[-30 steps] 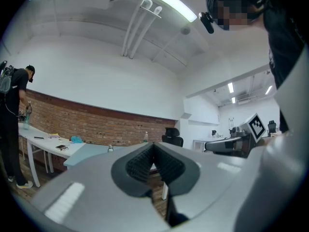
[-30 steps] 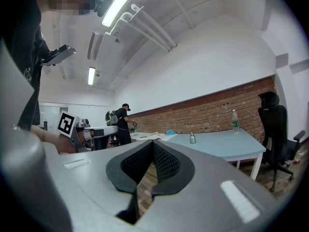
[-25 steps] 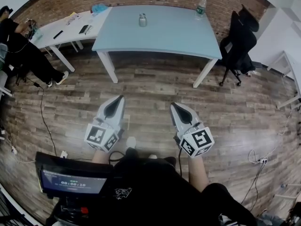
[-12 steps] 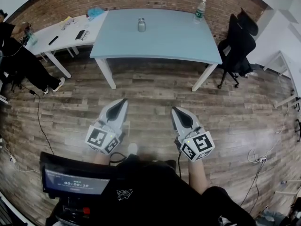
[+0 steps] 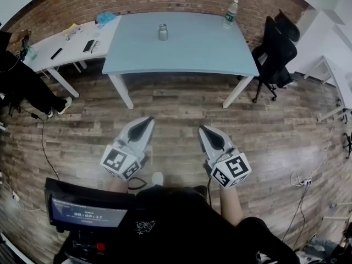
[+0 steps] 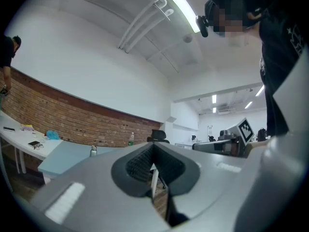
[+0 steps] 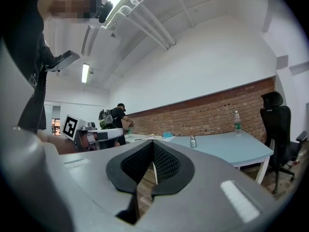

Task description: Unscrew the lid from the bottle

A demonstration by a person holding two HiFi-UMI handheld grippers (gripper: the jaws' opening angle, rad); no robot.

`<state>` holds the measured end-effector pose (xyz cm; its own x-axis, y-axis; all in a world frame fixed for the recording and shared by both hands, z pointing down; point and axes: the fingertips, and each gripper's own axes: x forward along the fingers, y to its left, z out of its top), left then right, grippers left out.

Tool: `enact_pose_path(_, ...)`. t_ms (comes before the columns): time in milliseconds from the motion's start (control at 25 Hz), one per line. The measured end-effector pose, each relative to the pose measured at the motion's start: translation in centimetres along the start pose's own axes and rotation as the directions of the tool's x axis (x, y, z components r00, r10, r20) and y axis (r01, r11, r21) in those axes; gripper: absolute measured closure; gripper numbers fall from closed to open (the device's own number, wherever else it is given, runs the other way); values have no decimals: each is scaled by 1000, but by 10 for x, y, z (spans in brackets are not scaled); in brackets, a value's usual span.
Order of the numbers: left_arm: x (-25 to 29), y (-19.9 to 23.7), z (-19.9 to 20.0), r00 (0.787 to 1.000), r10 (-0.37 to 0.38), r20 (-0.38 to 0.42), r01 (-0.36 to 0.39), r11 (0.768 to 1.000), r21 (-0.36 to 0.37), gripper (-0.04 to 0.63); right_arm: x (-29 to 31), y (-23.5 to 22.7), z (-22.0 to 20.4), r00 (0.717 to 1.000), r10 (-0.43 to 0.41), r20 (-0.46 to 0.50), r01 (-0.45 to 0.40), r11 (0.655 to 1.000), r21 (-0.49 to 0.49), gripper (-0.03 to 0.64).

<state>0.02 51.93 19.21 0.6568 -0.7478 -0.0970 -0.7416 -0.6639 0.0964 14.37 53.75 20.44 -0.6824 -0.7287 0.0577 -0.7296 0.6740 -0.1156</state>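
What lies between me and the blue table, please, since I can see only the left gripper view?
Observer: Only bare wooden floor; the table stands well ahead.
Operator: Thank you. Is the right gripper holding anything?
Observer: No, it is shut, with nothing between its jaws.
Operator: And where on the table is the metal bottle?
Observer: It stands upright near the far edge, a little left of the middle.

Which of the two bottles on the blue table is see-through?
The tall plastic bottle at the far right corner of the table; the short bottle is grey metal.
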Motion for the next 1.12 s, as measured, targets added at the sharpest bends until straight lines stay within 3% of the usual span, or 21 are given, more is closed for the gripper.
enact_pose_path(440,1,18,10,992,-123,24,123,992,-4,595,38,15,3,1000,-3,26,3,1000,-1,615)
enact_pose_path(880,-13,48,8,991,-130,32,131,991,-37,595,55,25,-1,998,-51,31,51,999,5,614)
enact_pose_path(1120,-18,53,8,992,-122,26,123,992,-18,595,59,32,-7,998,-66,2,66,998,-15,615)
